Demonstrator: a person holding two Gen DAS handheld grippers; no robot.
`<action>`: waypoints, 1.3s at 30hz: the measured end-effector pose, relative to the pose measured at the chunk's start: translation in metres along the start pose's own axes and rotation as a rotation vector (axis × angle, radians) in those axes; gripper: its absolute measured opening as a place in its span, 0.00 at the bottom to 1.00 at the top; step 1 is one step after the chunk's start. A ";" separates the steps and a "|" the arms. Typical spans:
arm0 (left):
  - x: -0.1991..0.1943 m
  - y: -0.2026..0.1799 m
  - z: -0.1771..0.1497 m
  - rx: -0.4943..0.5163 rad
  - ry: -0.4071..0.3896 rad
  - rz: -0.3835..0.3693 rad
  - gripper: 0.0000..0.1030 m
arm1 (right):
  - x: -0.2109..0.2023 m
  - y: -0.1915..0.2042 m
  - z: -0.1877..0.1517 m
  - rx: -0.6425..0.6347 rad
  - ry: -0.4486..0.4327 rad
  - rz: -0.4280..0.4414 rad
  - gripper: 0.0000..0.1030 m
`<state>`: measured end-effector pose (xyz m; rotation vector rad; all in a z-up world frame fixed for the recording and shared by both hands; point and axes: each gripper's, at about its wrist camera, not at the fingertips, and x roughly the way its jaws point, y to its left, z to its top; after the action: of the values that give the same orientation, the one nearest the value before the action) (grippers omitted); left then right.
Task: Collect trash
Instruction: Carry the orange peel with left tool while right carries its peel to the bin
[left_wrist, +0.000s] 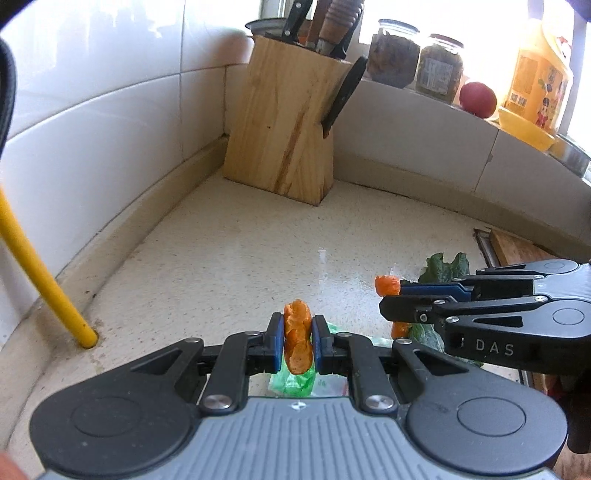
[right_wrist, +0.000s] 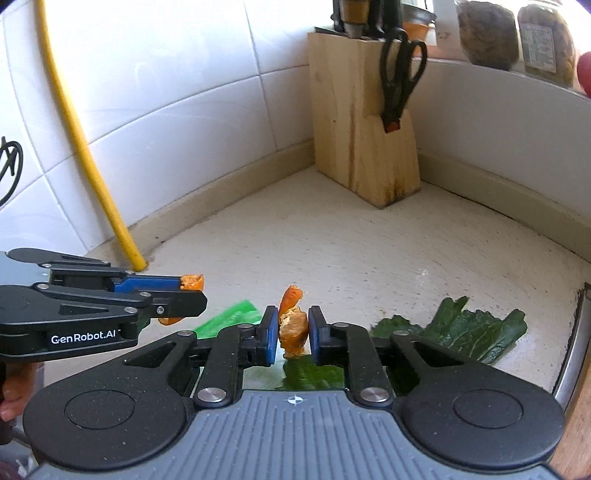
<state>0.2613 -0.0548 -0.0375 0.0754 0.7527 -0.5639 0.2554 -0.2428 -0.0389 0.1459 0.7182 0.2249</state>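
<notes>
Above the speckled countertop, near its back corner where the wooden knife block stands, both tongs are held up in the air, and each one is pinching a bit of orange peel.

The left gripper has its two blue pads pressed on a curled piece of orange peel. This peel stands up on its edge between the pads and sticks out above and below them. The right gripper pinches another piece of orange peel the same way, with a thin curl poking up over the pads. Each gripper shows from the side in the other one's view, so they are near each other, left beside right.

Peel like this looks very light and soft. It bends and can tear, and its inside may be a bit wet and slippery. I think the best hold is across the thick middle, not on a thin tip, with a soft squeeze so it does not rip or slide out.

More trash lies on the countertop under the tongs. A green plastic scrap lies below the left gripper. Dark green leaves lie flat toward the right edge, under and beside the right gripper. Leaves are floppy and thin, so they should be picked up by the thick stem part. No trash bin shows in either view.
</notes>
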 end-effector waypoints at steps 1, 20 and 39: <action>-0.003 0.001 -0.001 -0.002 -0.005 0.002 0.14 | -0.002 0.002 0.000 0.000 -0.002 0.004 0.22; -0.066 0.027 -0.028 -0.060 -0.073 0.081 0.14 | -0.026 0.064 0.010 -0.055 -0.043 0.119 0.22; -0.150 0.090 -0.090 -0.177 -0.109 0.238 0.14 | -0.016 0.182 -0.003 -0.194 0.014 0.322 0.22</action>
<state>0.1619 0.1140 -0.0158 -0.0292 0.6733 -0.2711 0.2138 -0.0709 0.0070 0.0746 0.6803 0.6017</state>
